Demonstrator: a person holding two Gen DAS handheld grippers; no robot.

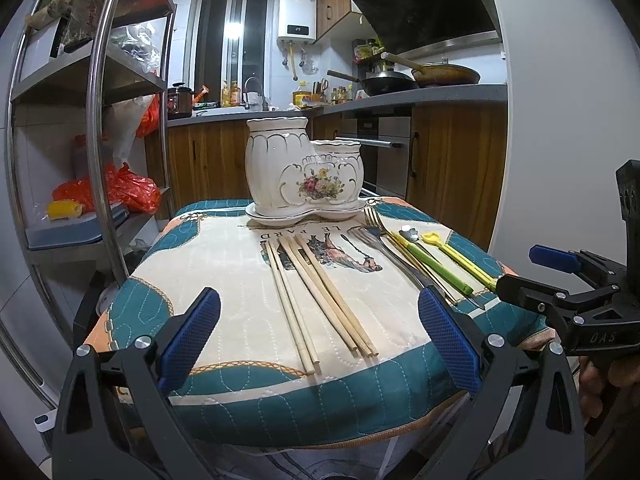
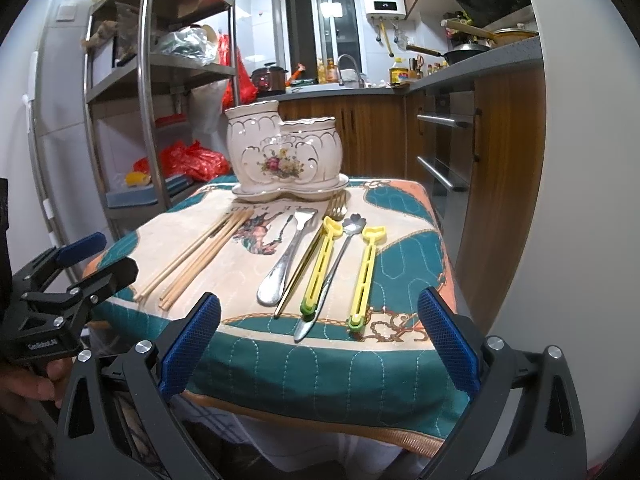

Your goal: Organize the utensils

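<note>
Chopsticks [image 1: 320, 296] lie loose between the wide-open left claw [image 1: 320, 344].

Dim indoor light, bright glare on window [image 1: 234, 30]; heavy fisheye bend w/ black corners, centre sharp.

Pretty clearly a home kitchen, and a small lived-in one. There was a grey countertop [image 1: 420, 96] running over wood-grain cabinets [image 1: 452, 168], with a wok [image 1: 386, 80] and a second pan parked under a black range hood [image 1: 424, 4]. The far corner had a sink faucet [image 1: 256, 90], cooking oil and sauce bottles [image 2: 400, 74], and a white water heater [image 1: 296, 16] mounted on the tiled wall by the window [image 1: 232, 40]. A steel shelving rack [image 2: 152, 80] stuffed with plastic bags stood off to one side. A built-in oven [image 1: 384, 148] sat under the counter.
</note>
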